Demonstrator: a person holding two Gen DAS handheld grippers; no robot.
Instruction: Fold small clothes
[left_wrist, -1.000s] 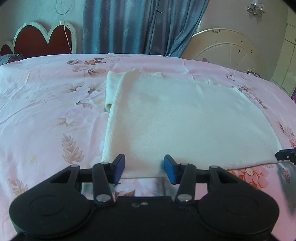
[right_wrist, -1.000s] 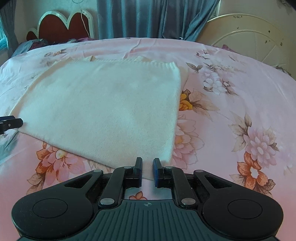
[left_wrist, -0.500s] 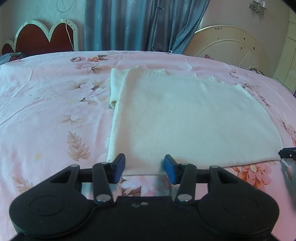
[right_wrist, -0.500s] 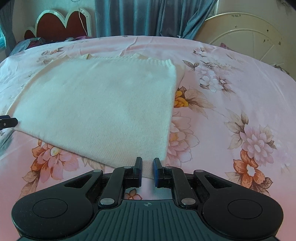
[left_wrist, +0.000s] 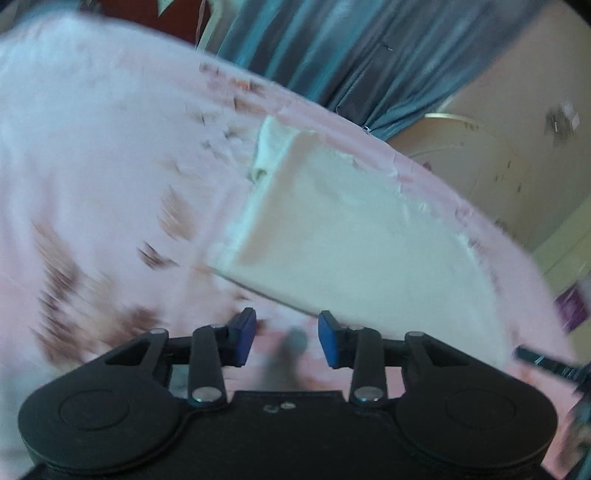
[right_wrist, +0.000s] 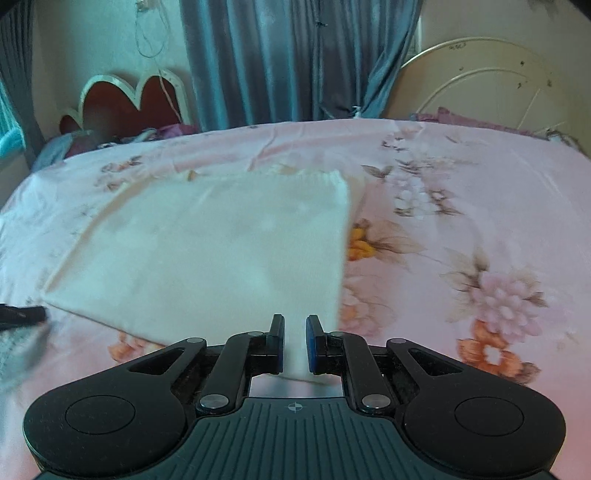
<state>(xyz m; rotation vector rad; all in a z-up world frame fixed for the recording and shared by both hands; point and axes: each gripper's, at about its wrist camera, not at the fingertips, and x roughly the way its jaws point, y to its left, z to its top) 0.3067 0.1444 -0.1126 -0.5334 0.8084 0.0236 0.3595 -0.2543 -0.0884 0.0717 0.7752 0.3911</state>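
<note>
One cream garment (right_wrist: 229, 254), two tools (right_wrist: 294, 341)

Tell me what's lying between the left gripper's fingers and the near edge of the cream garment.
Only bare pink floral bedsheet separates the left gripper from the cream garment, seen in the blurred left wrist view.

Bedroom setup: bed (right_wrist: 461, 177) is covered w/ a pink floral sheet, blue-grey curtains (right_wrist: 280, 62) are hung behind it, a red heart-shaped headboard (right_wrist: 136, 99) is seen left, cream round headboard (right_wrist: 491, 81) right. Daylight-lit, beige walls.
</note>
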